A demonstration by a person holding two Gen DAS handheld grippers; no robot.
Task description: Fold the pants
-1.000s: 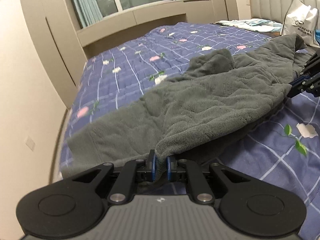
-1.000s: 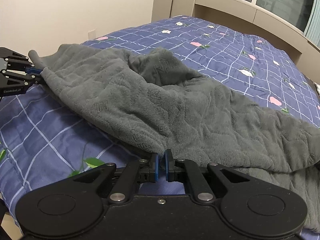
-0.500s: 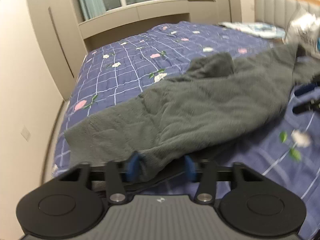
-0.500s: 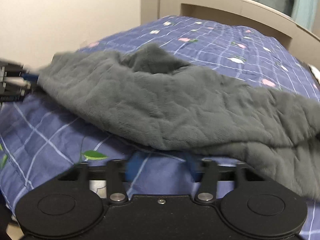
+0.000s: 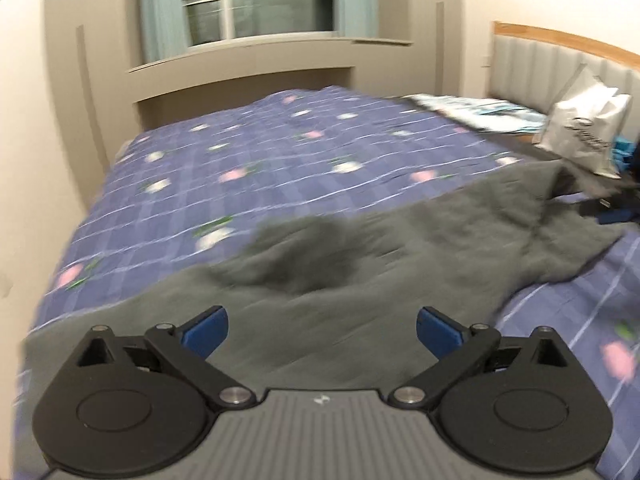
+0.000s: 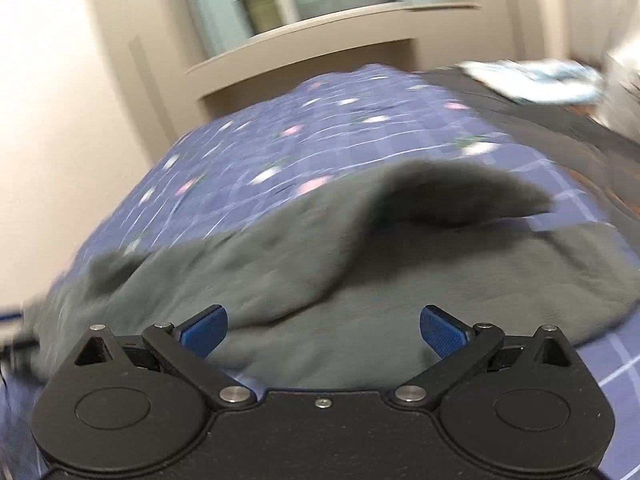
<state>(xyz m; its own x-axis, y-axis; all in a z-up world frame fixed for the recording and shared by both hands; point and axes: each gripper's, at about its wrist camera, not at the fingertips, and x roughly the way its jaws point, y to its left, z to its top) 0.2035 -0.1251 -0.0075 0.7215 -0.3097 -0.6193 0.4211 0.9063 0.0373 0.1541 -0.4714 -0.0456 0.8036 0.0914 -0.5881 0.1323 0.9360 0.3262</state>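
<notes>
One fold looks done: the grey fleece pants (image 5: 400, 280) lie doubled on the bedspread (image 5: 280, 160). The left gripper (image 5: 322, 332) and right gripper (image 6: 324, 330) have just been opening, and both are released with nothing pinched. A further fold toward twelve o'clock likely remains.

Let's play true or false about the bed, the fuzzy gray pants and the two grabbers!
1. The gray pants lie on the blue flowered bedspread. True.
2. The left gripper is pinching the pants. False: its fingers are wide apart, just opened, nothing pressed between them.
3. The right gripper is open. True.
4. A red pillow sits by the headboard. False: a white bag stands there.
</notes>
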